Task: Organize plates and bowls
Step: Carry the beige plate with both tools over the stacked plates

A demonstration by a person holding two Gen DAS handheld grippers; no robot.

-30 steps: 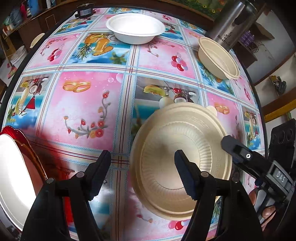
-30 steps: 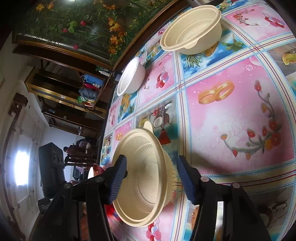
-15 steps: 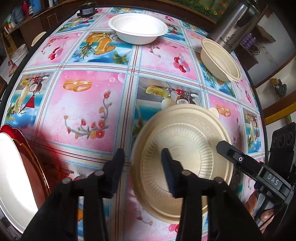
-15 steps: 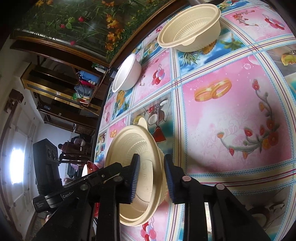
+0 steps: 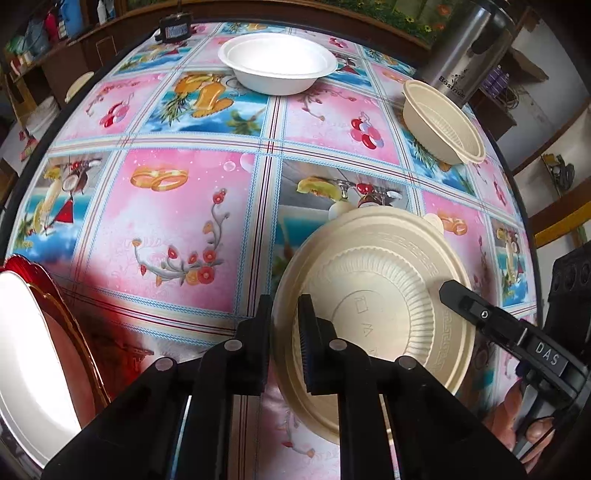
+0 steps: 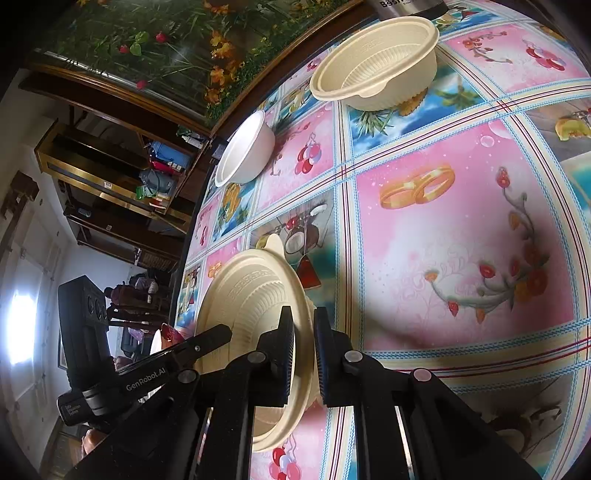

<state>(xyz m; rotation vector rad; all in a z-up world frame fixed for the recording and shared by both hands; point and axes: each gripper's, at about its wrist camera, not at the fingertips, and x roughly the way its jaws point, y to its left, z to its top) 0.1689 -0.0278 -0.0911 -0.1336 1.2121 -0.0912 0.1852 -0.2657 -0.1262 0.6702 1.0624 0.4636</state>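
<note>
A cream ribbed bowl (image 5: 380, 288) sits near the table's front right. My left gripper (image 5: 286, 317) is shut on its left rim. My right gripper (image 6: 304, 328) is shut on the opposite rim of the same bowl (image 6: 255, 306) and shows in the left wrist view as a black finger (image 5: 480, 314). A second cream bowl (image 5: 441, 123) stands upright at the far right, also in the right wrist view (image 6: 376, 62). A white bowl (image 5: 277, 66) stands at the far side, seen too in the right wrist view (image 6: 245, 149).
A white plate on a red plate (image 5: 55, 325) lies at the near left edge. A steel flask (image 5: 465, 55) stands behind the far cream bowl. A small black device (image 5: 175, 27) sits at the far edge. The tablecloth (image 5: 177, 206) is pink and blue squares.
Both grippers have gone from wide open around the near cream bowl to shut on its opposite rims. The bowl has barely shifted.
</note>
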